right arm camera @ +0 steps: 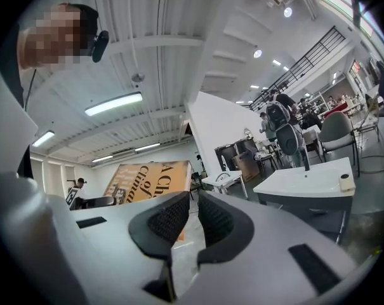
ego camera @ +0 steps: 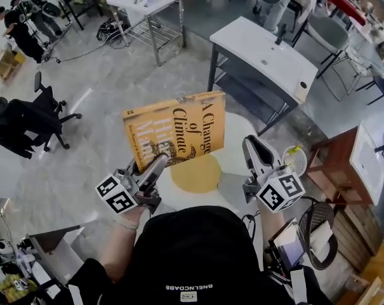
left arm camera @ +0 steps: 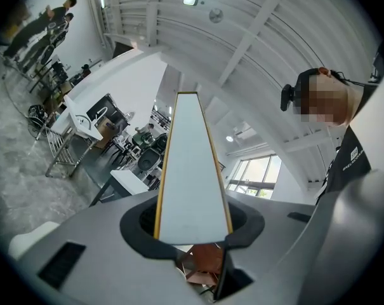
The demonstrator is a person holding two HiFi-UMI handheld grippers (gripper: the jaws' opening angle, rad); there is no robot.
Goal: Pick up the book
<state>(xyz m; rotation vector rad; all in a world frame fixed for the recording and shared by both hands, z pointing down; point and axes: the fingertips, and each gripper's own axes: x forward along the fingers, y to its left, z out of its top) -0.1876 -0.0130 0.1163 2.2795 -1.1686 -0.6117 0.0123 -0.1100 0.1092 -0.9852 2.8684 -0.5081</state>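
An orange book (ego camera: 179, 129) titled "A Change of Climate" hangs in the air in front of me, its cover facing up at the head view. My left gripper (ego camera: 157, 162) is shut on its lower left corner. In the left gripper view the book's pale page edge (left arm camera: 192, 170) runs up from between the jaws of the left gripper (left arm camera: 192, 224). My right gripper (ego camera: 252, 146) is off to the right of the book and does not touch it. The jaws of the right gripper (right arm camera: 193, 211) stand a narrow gap apart with nothing between them, and the book (right arm camera: 147, 180) shows beyond them to the left.
Under the book is a round white table (ego camera: 239, 138) with a yellow disc (ego camera: 195, 173). A white desk (ego camera: 268, 56) stands beyond, a black office chair (ego camera: 26, 122) at left, a wooden cabinet (ego camera: 344, 164) at right. People (ego camera: 20, 30) stand far left.
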